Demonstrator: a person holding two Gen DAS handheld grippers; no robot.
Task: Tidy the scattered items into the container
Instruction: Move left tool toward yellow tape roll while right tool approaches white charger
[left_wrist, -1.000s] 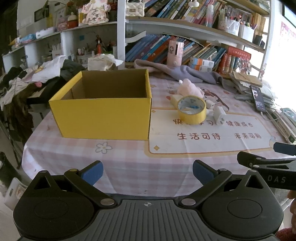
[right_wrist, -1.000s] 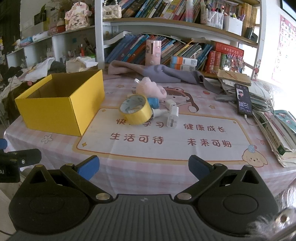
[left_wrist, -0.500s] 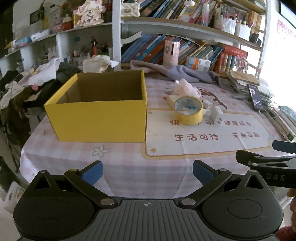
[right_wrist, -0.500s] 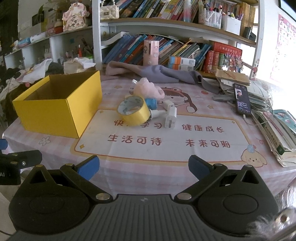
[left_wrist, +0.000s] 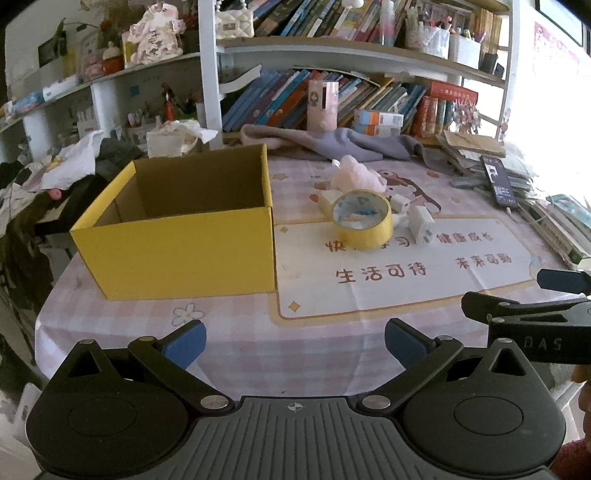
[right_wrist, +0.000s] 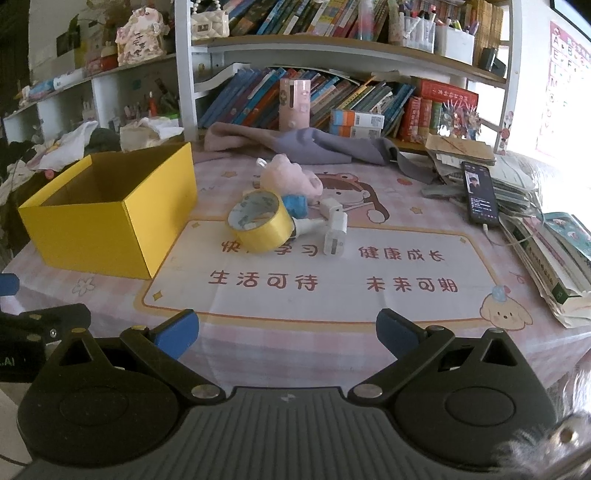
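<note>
Clearly the risk lies in the clutter: with both the left gripper (left_wrist: 294, 341) and right gripper (right_wrist: 287, 326) spread empty before the table edge, grabbing the tape (right_wrist: 261, 220) could knock the touching charger (right_wrist: 335, 236) away from the box (right_wrist: 110, 218) at left.

A matt cardboard box (left_wrist: 177, 236), a glossy tape roll (right_wrist: 260, 221), a fuzzy plush toy (right_wrist: 291, 177) and a smooth printed tablecloth (right_wrist: 332, 277) are seen.
</note>
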